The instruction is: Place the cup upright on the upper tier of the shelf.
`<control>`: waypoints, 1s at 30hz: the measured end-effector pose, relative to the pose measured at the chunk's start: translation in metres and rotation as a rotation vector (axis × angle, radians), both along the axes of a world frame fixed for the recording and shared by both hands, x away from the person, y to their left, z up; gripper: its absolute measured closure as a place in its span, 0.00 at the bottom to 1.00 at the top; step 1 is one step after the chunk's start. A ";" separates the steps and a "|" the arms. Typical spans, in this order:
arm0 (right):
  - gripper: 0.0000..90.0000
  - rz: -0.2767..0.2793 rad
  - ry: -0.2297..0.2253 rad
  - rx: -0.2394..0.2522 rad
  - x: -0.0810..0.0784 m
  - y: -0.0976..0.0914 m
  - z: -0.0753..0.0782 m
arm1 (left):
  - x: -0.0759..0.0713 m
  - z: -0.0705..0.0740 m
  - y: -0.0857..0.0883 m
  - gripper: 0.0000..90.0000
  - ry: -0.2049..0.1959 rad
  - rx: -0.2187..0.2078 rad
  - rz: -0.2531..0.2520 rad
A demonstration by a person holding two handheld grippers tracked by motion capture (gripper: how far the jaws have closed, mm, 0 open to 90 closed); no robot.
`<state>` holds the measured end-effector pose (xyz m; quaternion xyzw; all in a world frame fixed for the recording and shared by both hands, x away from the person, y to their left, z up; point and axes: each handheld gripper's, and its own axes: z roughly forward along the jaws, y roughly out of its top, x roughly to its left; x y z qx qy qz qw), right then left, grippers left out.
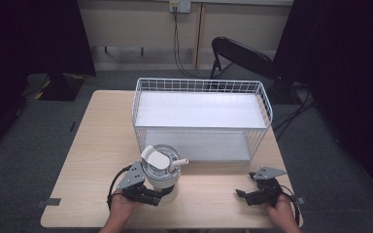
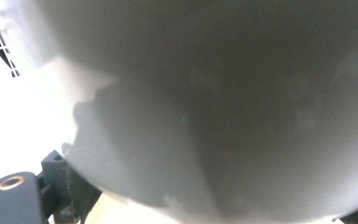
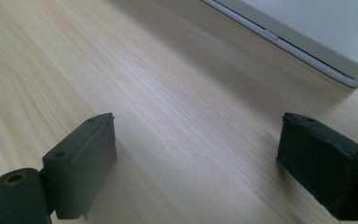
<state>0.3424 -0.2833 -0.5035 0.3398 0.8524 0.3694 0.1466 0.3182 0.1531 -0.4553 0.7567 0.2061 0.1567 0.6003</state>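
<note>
A white lidded cup [image 1: 161, 170] with a flip cap and a short straw stands upright on the wooden table [image 1: 97, 145], just in front of the wire basket. My left gripper [image 1: 166, 193] is shut on its lower body from the near-left side. In the left gripper view the cup's pale round wall [image 2: 214, 102] sits right against the camera, with a jaw at each bottom corner. My right gripper [image 1: 245, 185] hovers low over the table at the front right, open, with bare wood between its jaws [image 3: 198, 154].
A white wire basket [image 1: 201, 85] with two white shelves takes up the back middle of the table; its lower shelf edge [image 3: 307, 42] lies just ahead of the right gripper. A black folding chair [image 1: 243, 56] stands beyond the table.
</note>
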 end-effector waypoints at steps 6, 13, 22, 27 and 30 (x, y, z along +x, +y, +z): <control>0.12 0.000 0.000 0.000 0.000 0.000 0.000 | -0.002 0.013 0.008 0.11 0.006 -0.055 0.012; 0.12 0.000 0.001 0.001 0.000 0.000 0.000 | -0.001 0.028 0.016 0.11 0.010 -0.014 0.023; 0.12 0.001 0.001 0.000 0.000 0.000 0.000 | 0.003 0.037 0.016 0.11 0.047 -0.019 0.035; 0.12 0.001 0.001 0.000 0.000 0.000 0.000 | 0.009 0.045 0.017 0.11 0.050 -0.031 0.038; 0.12 0.001 0.000 0.000 0.000 0.000 0.000 | 0.011 0.049 0.017 0.11 0.062 -0.025 0.038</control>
